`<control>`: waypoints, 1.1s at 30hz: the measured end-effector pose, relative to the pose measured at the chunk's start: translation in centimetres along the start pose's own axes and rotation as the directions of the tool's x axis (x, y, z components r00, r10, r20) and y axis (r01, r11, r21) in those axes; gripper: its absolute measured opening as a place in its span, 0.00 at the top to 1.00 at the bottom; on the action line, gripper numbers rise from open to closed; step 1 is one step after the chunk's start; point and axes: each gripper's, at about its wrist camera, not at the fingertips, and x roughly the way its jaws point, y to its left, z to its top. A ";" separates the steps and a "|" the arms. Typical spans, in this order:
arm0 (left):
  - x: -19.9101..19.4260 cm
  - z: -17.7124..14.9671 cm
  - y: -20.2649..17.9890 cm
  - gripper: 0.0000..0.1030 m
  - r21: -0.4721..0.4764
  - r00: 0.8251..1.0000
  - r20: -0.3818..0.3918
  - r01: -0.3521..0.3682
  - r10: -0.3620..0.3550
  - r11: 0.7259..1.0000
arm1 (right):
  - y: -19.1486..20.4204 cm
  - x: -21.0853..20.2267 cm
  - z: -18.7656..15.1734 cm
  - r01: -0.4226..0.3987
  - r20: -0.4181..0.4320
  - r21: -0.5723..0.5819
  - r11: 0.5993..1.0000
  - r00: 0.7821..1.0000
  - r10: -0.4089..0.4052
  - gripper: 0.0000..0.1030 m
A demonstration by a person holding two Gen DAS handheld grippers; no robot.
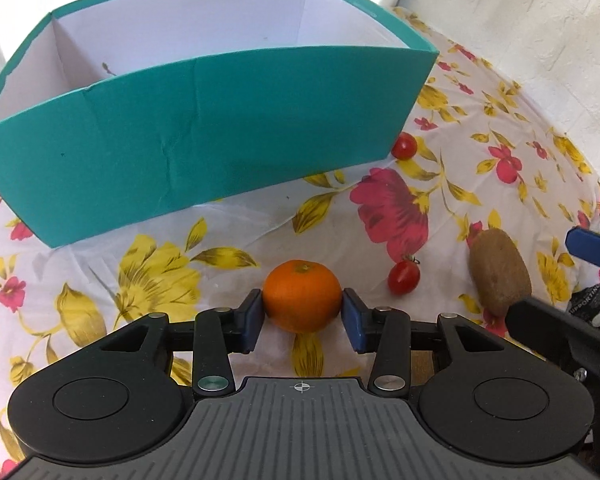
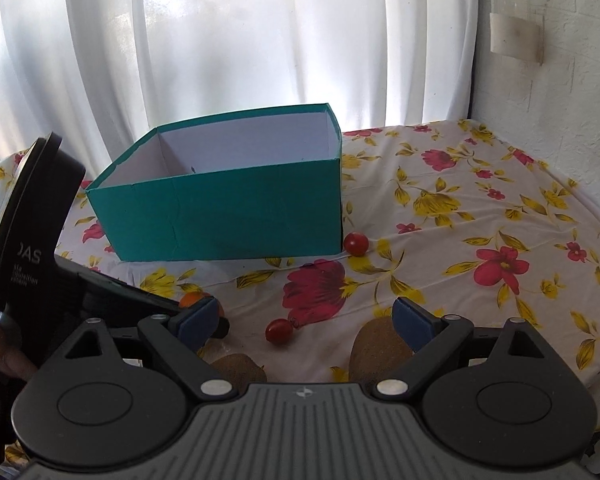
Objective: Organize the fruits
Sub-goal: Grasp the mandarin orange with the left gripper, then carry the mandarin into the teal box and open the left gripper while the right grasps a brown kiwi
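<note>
In the left wrist view my left gripper [image 1: 303,322] has both blue pads against the sides of an orange mandarin [image 1: 302,296] that rests on the flowered tablecloth. A brown kiwi [image 1: 499,271] lies to its right, with a cherry tomato [image 1: 404,277] between them and another [image 1: 405,146] by the corner of the teal box [image 1: 204,128]. In the right wrist view my right gripper [image 2: 306,322] is open and empty above the cloth. One kiwi [image 2: 376,346] lies under its right finger and a second kiwi [image 2: 238,366] lies low between the fingers. A tomato [image 2: 279,331] sits ahead.
The open teal box [image 2: 228,216] with white inner walls stands at the back middle of the table, with a tomato [image 2: 356,243] at its right corner. White curtains hang behind it and a rough white wall [image 2: 560,80] runs along the right side.
</note>
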 end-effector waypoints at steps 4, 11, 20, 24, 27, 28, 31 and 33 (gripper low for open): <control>0.5 0.3 -0.1 0.54 -0.012 1.000 -0.006 0.007 -0.008 1.000 | 0.1 -0.1 -0.2 -0.007 -0.008 -0.013 1.000 1.000 0.007 0.09; 0.3 0.6 -0.3 0.57 -0.016 1.000 0.004 -0.027 0.027 0.999 | 0.0 -0.3 -0.7 -0.018 -0.024 -0.006 1.000 1.000 0.018 0.09; -5.7 -0.2 1.5 0.57 -0.105 0.987 0.090 -0.123 0.133 0.987 | 1.8 1.4 -2.2 -0.119 -0.123 -0.071 0.990 0.986 0.110 0.09; -6.8 -0.9 2.1 0.57 -0.128 0.988 0.089 -0.118 0.130 0.985 | 3.3 2.9 -3.0 -0.166 -0.187 -0.122 0.979 0.972 0.142 0.12; -6.9 -1.2 2.3 0.57 -0.131 0.989 0.081 -0.112 0.123 0.985 | 4.2 3.5 -3.5 -0.182 -0.207 -0.159 0.970 0.967 0.147 0.14; -7.0 -1.2 2.3 0.57 -0.132 0.990 0.080 -0.108 0.119 0.985 | 4.4 3.8 -3.6 -0.184 -0.215 -0.168 0.969 0.966 0.146 0.16; -7.1 -1.5 2.3 0.57 -0.126 0.991 0.078 -0.102 0.112 0.987 | 4.7 4.4 -3.8 -0.187 -0.232 -0.175 0.967 0.962 0.144 0.20; -7.1 -1.6 2.3 0.57 -0.125 0.991 0.076 -0.100 0.110 0.987 | 4.8 4.9 -3.9 -0.182 -0.242 -0.175 0.968 0.961 0.137 0.25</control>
